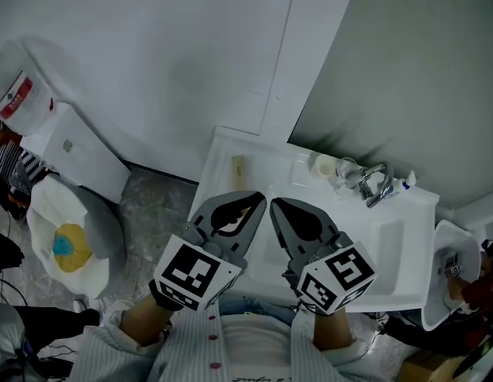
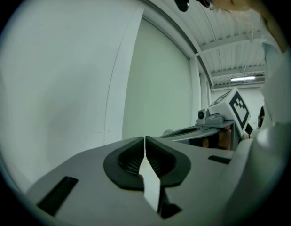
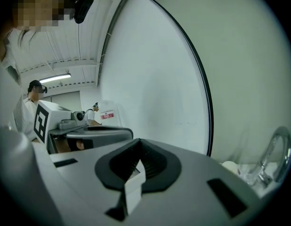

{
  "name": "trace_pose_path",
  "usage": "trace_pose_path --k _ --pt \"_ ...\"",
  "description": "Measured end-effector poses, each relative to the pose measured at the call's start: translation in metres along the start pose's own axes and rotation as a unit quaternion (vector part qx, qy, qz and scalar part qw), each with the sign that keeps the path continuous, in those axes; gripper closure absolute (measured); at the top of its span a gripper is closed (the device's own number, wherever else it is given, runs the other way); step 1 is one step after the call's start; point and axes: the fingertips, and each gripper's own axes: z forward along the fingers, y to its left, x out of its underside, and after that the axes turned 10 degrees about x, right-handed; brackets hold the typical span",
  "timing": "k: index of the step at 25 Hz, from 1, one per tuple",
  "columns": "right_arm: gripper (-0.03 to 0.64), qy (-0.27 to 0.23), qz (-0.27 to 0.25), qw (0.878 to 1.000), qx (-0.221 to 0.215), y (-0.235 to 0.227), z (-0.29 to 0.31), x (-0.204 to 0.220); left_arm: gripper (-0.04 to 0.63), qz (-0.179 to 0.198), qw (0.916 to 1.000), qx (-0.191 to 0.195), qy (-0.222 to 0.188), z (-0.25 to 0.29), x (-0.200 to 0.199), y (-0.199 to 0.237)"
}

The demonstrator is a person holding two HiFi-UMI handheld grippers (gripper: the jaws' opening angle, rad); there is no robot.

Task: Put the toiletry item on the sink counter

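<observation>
Left gripper [image 1: 256, 200] and right gripper [image 1: 275, 204] are held side by side near the torso, tips converging over the sink [image 1: 409, 221] front edge. Both jaw pairs are pressed together, empty.

We see a white sink counter [image 1: 230, 146] set against the wall. Along its back ledge lie a pale yellowish bar [image 1: 239, 168], a round white lump [image 1: 324, 164], a clear glass cup [image 1: 347, 171], a chrome tap [image 1: 376, 183] and a small white blue-tipped tube [image 1: 405, 183].

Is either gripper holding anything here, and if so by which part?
Nothing is held. The left gripper and the right gripper each have their jaws shut together with nothing between them.
</observation>
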Motion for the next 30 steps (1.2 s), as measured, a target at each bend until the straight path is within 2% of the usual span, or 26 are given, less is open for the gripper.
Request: trace_pose_path --k 7,20,30 --pt "0.607 0.002 -0.003 1.000 0.003 -0.003 0.001 0.000 0.571 0.002 0.9999 -0.006 -0.015 -0.004 -0.001 0.004" --pt "0.607 0.013 -0.002 1.000 0.001 -0.007 0.007 0.007 0.571 0.009 0.9999 0.015 0.002 0.001 0.007 0.005" --pt "0.607 0.023 -0.005 1.000 -0.002 -0.007 0.011 0.015 0.571 0.005 0.9999 0.011 0.004 0.000 0.014 0.008"
